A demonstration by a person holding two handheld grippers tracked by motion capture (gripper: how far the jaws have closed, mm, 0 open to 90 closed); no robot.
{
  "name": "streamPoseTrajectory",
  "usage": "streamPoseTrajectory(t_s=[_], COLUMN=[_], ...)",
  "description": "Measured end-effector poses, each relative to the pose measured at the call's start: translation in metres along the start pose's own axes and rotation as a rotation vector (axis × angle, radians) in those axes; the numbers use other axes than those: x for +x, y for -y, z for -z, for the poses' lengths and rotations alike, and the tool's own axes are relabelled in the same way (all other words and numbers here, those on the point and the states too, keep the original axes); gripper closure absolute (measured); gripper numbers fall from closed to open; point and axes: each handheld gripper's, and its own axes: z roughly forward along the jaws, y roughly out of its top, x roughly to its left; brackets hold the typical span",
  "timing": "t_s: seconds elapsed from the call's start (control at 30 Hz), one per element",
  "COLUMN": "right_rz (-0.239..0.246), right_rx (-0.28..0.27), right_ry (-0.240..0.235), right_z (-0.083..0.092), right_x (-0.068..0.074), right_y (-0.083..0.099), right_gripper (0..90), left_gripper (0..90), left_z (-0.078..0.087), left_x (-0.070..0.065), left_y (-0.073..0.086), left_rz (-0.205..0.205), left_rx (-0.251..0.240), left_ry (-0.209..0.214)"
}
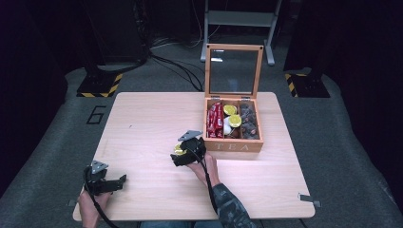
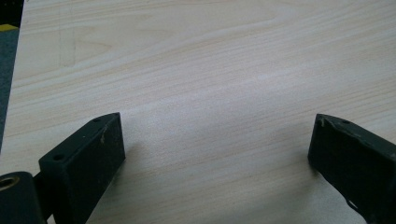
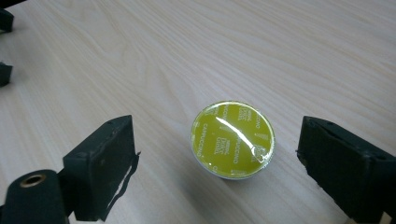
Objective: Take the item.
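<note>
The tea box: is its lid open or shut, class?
Open. The glass lid stands upright behind the tea box, with its compartments exposed.

Pale wooden table, grain running across, standing on grey floor. Resting directly on it: an open wooden tea box near the far right, and a yellow-lidded capsule toward the middle.

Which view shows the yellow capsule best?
The right gripper view: the yellow capsule sits foil up on the table between the open right claw, untouched, lettering visible. In the high view it is a yellow sliver at that claw.
</note>
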Motion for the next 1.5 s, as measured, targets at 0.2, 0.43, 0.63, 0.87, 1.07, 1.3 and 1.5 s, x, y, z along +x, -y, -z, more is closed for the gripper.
streamPoseTrajectory(t_s=[0.2,0.43,0.63,0.87,1.07,1.3,1.5], right_rz=[0.012,0.028,0.010,-0.034,-0.069,-0.159,-0.259], right_rx=[-0.015,-0.039,-0.059,-0.058,-0.061,-0.041,-0.029], right_ry=[-0.011,-0.012,0.011,0.081,0.171,0.249,0.317], right_z=[0.022,0.048,0.068,0.091,0.114,0.138,0.160], right_x=[0.005,0.004,-0.001,-0.016,-0.033,-0.060,-0.082], right_y=[-0.002,0.003,0.016,0.044,0.076,0.120,0.160], right_gripper=[9.1,7.9,7.7,6.9,6.8,5.9,5.6], left_gripper=[3.6,3.6,3.6,3.6,3.7,3.6,3.6], left_z=[0.000,0.000,0.000,0.000,0.000,0.000,0.000], left_x=[0.000,0.000,0.000,0.000,0.000,0.000,0.000], left_y=[0.000,0.000,0.000,0.000,0.000,0.000,0.000], left_rz=[0.000,0.000,-0.001,-0.001,0.001,0.001,-0.001], left_rx=[0.000,0.001,0.002,0.002,0.001,0.002,0.006], left_ry=[0.000,0.000,-0.001,-0.001,0.000,0.000,0.000])
